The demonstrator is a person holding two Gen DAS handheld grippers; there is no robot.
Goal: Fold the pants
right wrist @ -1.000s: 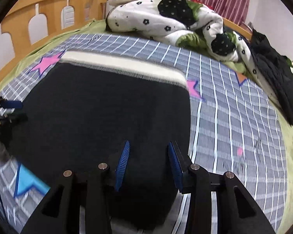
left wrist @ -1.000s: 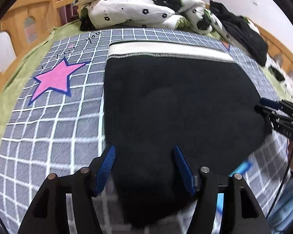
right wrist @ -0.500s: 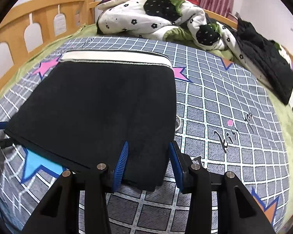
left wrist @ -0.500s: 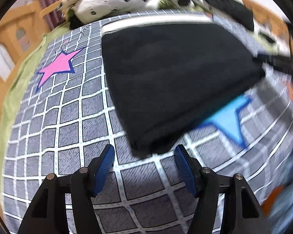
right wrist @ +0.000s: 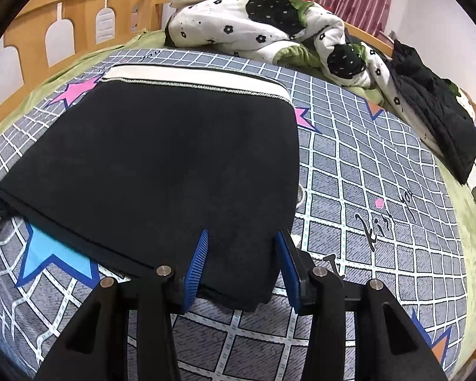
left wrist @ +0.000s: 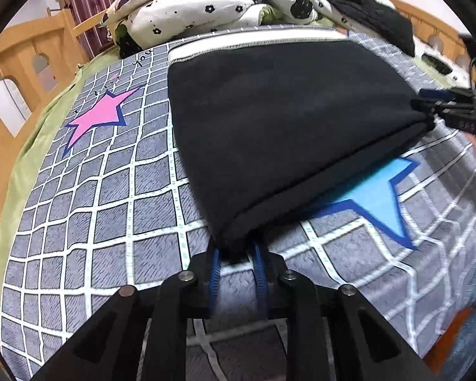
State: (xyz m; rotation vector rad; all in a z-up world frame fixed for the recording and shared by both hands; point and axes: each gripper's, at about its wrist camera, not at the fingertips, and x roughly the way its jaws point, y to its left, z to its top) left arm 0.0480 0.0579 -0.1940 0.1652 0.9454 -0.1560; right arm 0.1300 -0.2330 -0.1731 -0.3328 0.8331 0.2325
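Observation:
The black pants (left wrist: 285, 120) lie folded on the grey checked blanket (left wrist: 95, 209), their white waistband (left wrist: 254, 43) at the far end. My left gripper (left wrist: 236, 255) is shut on the near left corner of the pants and lifts that edge slightly. In the right wrist view the pants (right wrist: 161, 171) fill the middle. My right gripper (right wrist: 242, 257) is open, its blue pads on either side of the near right corner. The right gripper also shows at the right edge of the left wrist view (left wrist: 444, 108).
A crumpled white flowered duvet (right wrist: 263, 28) and a dark garment (right wrist: 434, 108) lie at the far end of the bed. A wooden bed rail (right wrist: 63, 28) runs along the left. The blanket has pink (left wrist: 98, 114) and blue stars (left wrist: 374, 193).
My left gripper pulled back to the pants' near corner and shut on it. My right gripper drew back to the near right corner, still open.

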